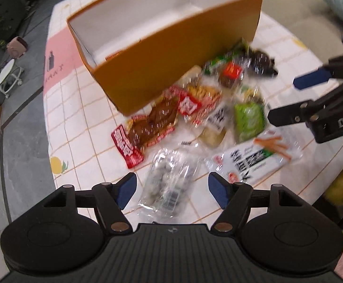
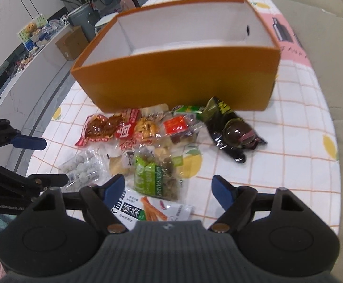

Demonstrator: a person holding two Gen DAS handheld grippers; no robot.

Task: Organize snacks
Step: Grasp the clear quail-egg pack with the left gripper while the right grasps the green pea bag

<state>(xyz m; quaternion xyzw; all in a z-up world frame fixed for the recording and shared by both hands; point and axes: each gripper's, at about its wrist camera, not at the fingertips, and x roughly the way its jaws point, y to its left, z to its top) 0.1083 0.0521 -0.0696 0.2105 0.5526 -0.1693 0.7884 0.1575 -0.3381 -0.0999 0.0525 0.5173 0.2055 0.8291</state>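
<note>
- Snacks [image 2: 148, 141] lie heaped on our checked tablecloth [image 2: 289, 141], just in front of the orange box [image 2: 178, 80].
- Our left gripper [image 1: 171, 188] spreads wide above a clear packet [image 1: 169, 184], gripping nothing.
- Our right gripper [image 2: 169, 188] gapes likewise over a white packet [image 2: 148, 210].

An open box [image 2: 176, 82] was set on the table [image 2: 301, 122], a heap of snack packets [image 2: 148, 141] was spread just before it, one dark packet [image 2: 232, 132] was laid to the heap's right, and a packet of small balls [image 1: 169, 184] was placed nearest the left tool [image 1: 172, 189].
</note>
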